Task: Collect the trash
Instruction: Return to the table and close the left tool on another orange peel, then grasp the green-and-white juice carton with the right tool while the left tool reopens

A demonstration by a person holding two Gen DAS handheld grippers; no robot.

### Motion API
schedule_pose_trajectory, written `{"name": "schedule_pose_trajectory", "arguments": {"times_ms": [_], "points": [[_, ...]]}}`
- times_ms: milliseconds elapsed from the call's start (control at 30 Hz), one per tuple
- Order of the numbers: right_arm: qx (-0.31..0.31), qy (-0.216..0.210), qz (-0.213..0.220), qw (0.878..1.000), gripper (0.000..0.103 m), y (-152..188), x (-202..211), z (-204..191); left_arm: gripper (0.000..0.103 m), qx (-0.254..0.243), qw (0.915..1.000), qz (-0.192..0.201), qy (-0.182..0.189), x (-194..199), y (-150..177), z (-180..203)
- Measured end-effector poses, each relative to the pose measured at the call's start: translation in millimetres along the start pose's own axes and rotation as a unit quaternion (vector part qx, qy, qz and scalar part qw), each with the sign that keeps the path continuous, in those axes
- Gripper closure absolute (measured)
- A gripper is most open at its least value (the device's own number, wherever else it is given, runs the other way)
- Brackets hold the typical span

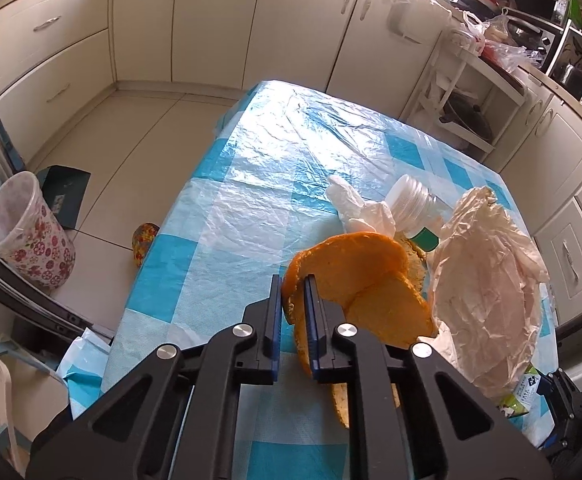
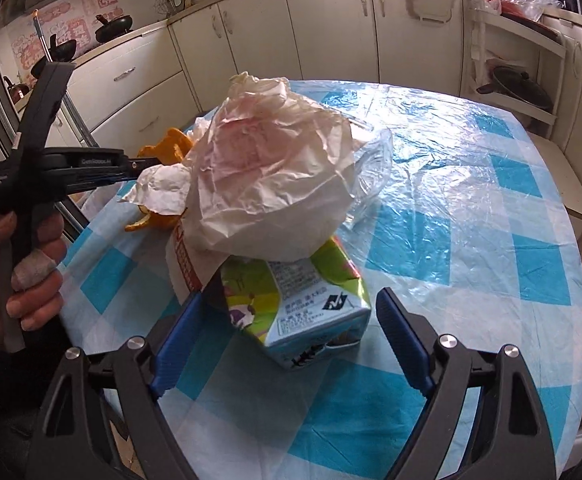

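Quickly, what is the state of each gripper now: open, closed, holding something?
Left gripper: closed on the orange peel.
Right gripper: open, holding nothing; the carton lies between its fingers.

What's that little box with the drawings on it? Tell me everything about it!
The drink carton is a small printed box, green, white and blue, dented and crumpled. It lies tilted on the checked tablecloth, its far end under the crumpled paper bag. The open right gripper straddles it without squeezing.

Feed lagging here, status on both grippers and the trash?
Left gripper shut on orange peel. Right gripper open around milk carton. Crumpled paper bag resting atop carton.
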State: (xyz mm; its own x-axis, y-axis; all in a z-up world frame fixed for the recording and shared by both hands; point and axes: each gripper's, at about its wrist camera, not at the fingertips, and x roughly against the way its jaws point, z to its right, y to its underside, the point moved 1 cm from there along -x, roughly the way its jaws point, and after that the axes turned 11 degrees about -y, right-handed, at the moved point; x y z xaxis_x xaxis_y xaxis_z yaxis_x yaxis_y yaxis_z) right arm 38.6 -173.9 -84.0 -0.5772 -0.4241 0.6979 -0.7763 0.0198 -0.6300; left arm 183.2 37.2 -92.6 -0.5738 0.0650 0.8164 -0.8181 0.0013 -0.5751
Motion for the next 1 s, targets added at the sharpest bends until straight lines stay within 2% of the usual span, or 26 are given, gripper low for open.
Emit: {"name": "schedule_pose_trajectory", "arguments": {"times_ms": [67, 100, 367, 433, 667, 800, 867, 900, 933, 1000], "points": [[0.007, 0.003, -0.007, 1.000, 0.039, -0.3, -4.5, -2.0, 0.093, 0.001, 1.0000, -0.001, 0.001, 2.0, -0.1, -1.1], [0.009, 0.002, -0.010, 1.000, 0.040, 0.0, -4.8, -3.2, 0.093, 0.001, 1.0000, -0.002, 0.001, 2.8, 0.0, -2.6], [0.019, -0.001, -0.011, 1.000, 0.043, 2.7, 16.3, -9.7, 0.093, 0.006, 0.9999, 0.008, 0.000, 19.5, -2.6, -14.6], [0.015, -0.002, -0.005, 1.000, 0.043, 4.0, 27.5, -10.9, 0.097, 0.004, 0.9999, 0.013, -0.003, 25.9, -3.0, -16.8], [-0.021, -0.009, 0.009, 1.000, 0.044, 14.0, 61.0, -5.9, 0.100, 0.005, 0.9997, 0.025, 0.002, 47.1, -2.2, -26.5], [-0.059, -0.013, 0.009, 0.998, 0.044, 25.5, 71.7, 4.0, 0.099, -0.016, 0.9996, 0.022, -0.004, 46.1, -0.1, -26.1], [-0.078, -0.017, 0.013, 0.997, 0.044, 31.2, 77.3, 9.3, 0.094, -0.028, 0.9996, 0.010, 0.001, 36.9, -0.3, -24.3], [-0.086, -0.019, 0.017, 0.996, 0.044, 33.5, 80.8, 11.3, 0.083, -0.030, 0.9995, 0.006, 0.002, 32.7, -0.6, -23.6], [-0.086, -0.019, 0.017, 0.996, 0.044, 33.5, 80.8, 11.3, 0.066, -0.033, 0.9994, 0.006, 0.001, 29.0, -0.7, -22.7], [-0.103, -0.022, 0.023, 0.994, 0.044, 37.2, 87.2, 15.6, 0.056, -0.044, 0.9990, 0.007, 0.002, 22.1, -1.4, -18.8]]}}
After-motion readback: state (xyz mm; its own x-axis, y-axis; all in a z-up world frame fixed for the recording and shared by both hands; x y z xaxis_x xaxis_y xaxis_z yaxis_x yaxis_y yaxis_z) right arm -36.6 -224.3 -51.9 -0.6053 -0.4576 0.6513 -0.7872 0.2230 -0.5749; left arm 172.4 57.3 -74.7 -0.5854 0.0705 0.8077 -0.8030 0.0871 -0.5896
